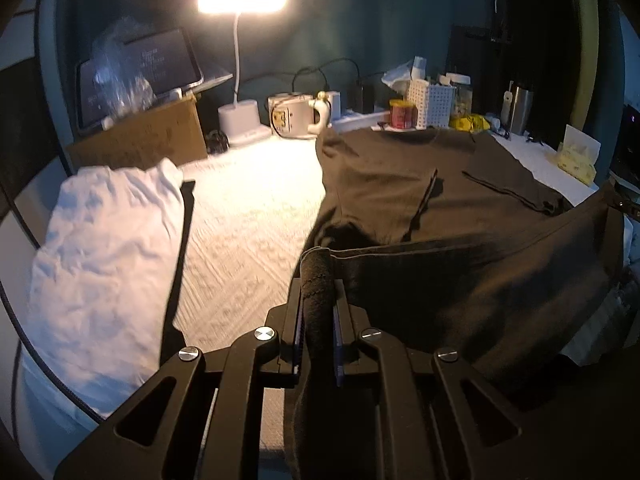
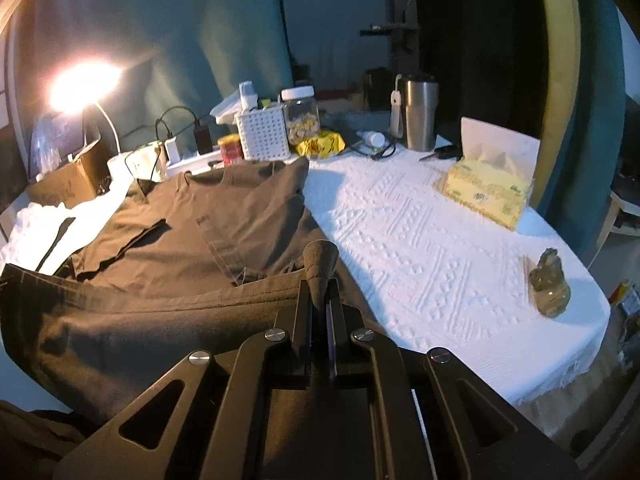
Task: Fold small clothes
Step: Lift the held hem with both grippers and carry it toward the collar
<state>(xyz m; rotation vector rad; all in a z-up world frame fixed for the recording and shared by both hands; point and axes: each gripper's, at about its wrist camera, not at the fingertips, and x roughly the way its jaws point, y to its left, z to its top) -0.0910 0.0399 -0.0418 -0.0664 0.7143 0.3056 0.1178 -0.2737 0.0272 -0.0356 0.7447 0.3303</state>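
White textured table (image 2: 420, 240) — dark shirt (image 2: 192, 248), tissue box (image 2: 486, 194), white cloth (image 1: 104, 248) on it.

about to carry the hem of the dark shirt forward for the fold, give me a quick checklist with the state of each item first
1. Left tongs shut on the dark shirt: ok, a bunched hem corner sits between them.
2. Right tongs shut on the shirt's other corner: ok, fabric pokes out past the tips.
3. Hem between the two grips is taut: ok, it runs as a fairly straight edge.
4. Sleeves already folded in on the shirt body: ok, both lie flat on top.
5. Landing zone by the collar is free: not ok, the red tin and white basket sit right at the edge.
6. White garment out of the way: ok, apart on the left.
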